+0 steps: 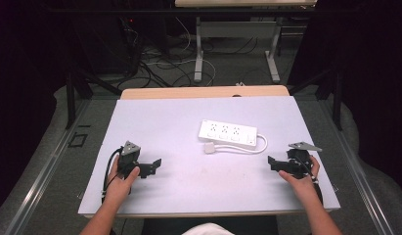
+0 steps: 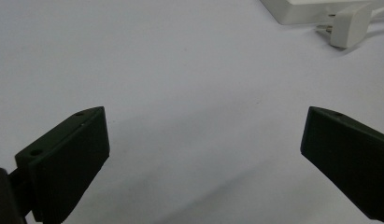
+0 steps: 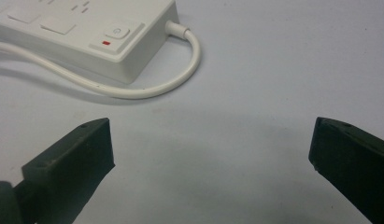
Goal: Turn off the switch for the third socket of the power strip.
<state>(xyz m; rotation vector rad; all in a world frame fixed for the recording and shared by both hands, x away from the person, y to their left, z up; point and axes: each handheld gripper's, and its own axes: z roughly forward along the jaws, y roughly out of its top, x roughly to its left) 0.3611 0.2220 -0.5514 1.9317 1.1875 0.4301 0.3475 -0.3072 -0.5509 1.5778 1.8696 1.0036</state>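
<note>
Resting low on the table (image 1: 179, 181) in the high view, left claw (image 1: 150, 166) and right claw (image 1: 276, 164) flank a white power strip (image 1: 228, 133) mid-table, well apart from both; left gripper view: jaws wide, empty, plug (image 2: 349, 26) far off; right gripper view: jaws wide, strip's switch (image 3: 117, 32) and cord (image 3: 171, 84) ahead.
</note>
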